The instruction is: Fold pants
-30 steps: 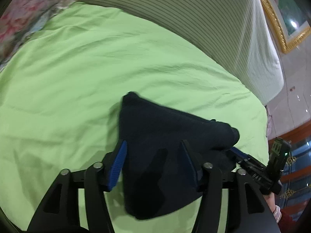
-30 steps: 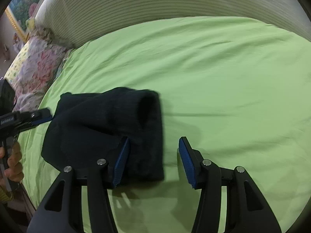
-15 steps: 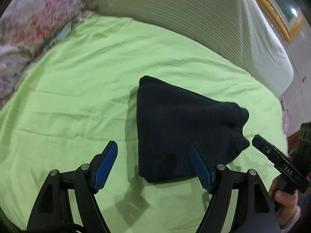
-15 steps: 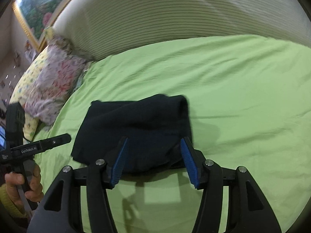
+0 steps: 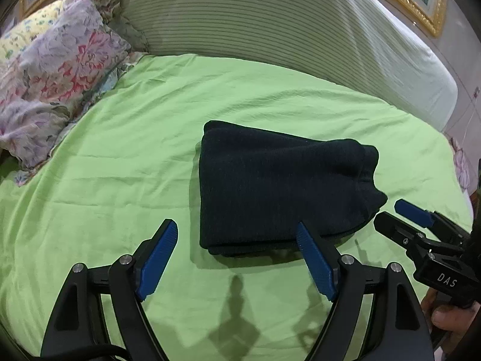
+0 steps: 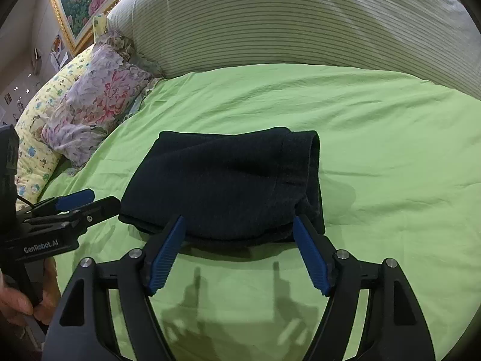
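Observation:
The dark navy pants [image 5: 279,183] lie folded into a compact bundle on the green bedsheet [image 5: 120,165]; they also show in the right wrist view [image 6: 231,186]. My left gripper [image 5: 237,258] is open and empty, just short of the bundle's near edge. My right gripper [image 6: 237,252] is open and empty, also just short of the near edge. The right gripper shows at the right of the left wrist view [image 5: 421,228], and the left gripper at the left of the right wrist view [image 6: 72,207].
Floral pillows [image 5: 57,69] lie at the left of the bed, also in the right wrist view [image 6: 99,96]. A striped padded headboard [image 5: 270,24] runs along the back. A gold-framed picture [image 6: 81,3] hangs above. The green sheet [image 6: 390,150] extends to the right.
Both grippers have let go of the pants, opened and pulled back toward me. The folded bundle now lies flat on the sheet.

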Available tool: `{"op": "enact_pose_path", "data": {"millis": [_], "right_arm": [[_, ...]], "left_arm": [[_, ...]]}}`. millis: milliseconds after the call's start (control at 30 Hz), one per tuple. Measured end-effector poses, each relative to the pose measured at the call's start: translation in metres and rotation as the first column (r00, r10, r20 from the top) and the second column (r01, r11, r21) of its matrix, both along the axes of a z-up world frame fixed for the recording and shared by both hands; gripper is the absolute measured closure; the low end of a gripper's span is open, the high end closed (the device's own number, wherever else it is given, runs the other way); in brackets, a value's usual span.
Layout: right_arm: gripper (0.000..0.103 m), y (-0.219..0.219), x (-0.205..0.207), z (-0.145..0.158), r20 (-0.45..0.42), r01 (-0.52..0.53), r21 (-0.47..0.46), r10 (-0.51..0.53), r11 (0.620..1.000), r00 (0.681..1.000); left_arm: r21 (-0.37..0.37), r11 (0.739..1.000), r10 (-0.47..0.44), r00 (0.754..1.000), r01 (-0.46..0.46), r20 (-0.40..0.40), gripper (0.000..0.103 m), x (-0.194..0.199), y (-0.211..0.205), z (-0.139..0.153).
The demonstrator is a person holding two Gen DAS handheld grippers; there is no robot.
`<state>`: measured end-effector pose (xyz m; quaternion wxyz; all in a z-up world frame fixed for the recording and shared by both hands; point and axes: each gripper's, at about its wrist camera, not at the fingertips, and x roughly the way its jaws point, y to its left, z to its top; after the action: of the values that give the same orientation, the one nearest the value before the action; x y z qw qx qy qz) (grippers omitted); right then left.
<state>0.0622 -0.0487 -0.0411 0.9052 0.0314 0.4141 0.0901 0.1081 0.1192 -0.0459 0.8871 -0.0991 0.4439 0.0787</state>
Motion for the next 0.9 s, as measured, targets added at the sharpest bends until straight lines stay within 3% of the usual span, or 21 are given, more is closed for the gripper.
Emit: {"op": "enact_pose_path", "data": {"millis": [367,900], "right_arm": [[0.023,0.0,-0.004,0.002,0.021,0.004,-0.006,-0.004,1.0,1.0],[0.018,0.0,-0.009,-0.005,0.041,0.03,-0.051,-0.028,0.998,0.999]], "left_arm": [[0.053,0.997,0.049,0.999,-0.048,-0.012,0.021,-0.006,0.004,0.001],[0.145,0.989,0.027,1.0,-0.025,-0.013,0.02,-0.014,-0.013,-0.005]]}}
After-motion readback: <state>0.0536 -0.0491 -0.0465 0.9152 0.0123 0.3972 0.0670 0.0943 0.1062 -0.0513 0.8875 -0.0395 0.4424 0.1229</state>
